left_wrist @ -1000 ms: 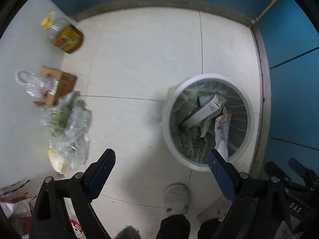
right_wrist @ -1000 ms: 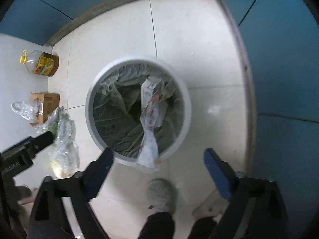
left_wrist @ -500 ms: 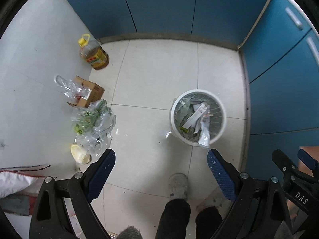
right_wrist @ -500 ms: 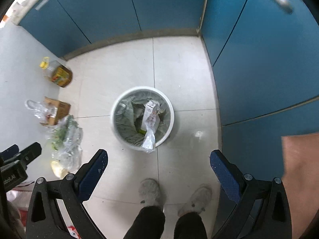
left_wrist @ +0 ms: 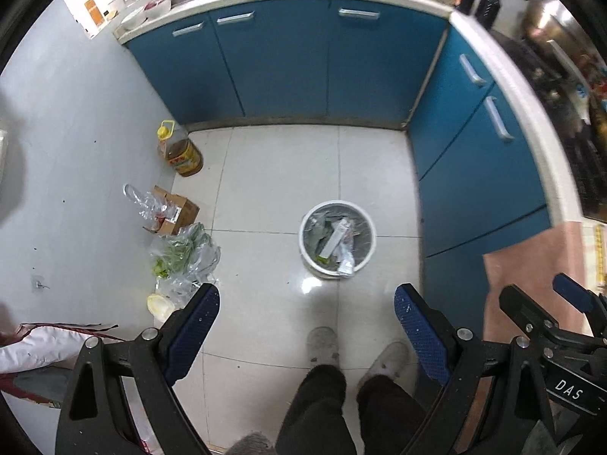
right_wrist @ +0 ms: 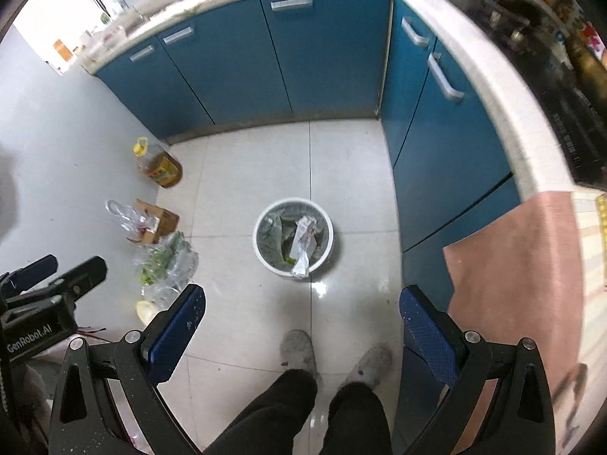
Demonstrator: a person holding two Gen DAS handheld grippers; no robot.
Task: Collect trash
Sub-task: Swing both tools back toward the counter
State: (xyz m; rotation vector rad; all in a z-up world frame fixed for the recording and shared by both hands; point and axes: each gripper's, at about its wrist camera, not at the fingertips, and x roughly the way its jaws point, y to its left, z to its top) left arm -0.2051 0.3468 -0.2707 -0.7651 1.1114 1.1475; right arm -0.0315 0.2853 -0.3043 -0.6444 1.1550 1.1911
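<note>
A white round trash bin point(left_wrist: 365, 219) point(right_wrist: 261, 250) stands on the tiled floor far below, lined with a grey bag. Inside it lie a white carton point(left_wrist: 335, 237) and a crumpled wrapper point(right_wrist: 302, 256) that hangs over the near rim. My left gripper point(left_wrist: 306, 305) is open and empty, high above the floor. My right gripper point(right_wrist: 302, 305) is open and empty too, at the same height. The right gripper also shows at the right edge of the left wrist view point(left_wrist: 546, 314).
Blue cabinets point(left_wrist: 288, 64) line the back and right. By the left wall stand an oil bottle point(left_wrist: 180, 149), a cardboard box point(left_wrist: 176, 210) and a clear bag of greens point(left_wrist: 186, 256). The person's feet point(right_wrist: 299, 352) are below. A pink counter surface point(right_wrist: 516, 276) is at right.
Both grippers have risen far above the bin, from close over its rim to standing height. The cabinets, counter and the person's legs have come into view. Both stay open.
</note>
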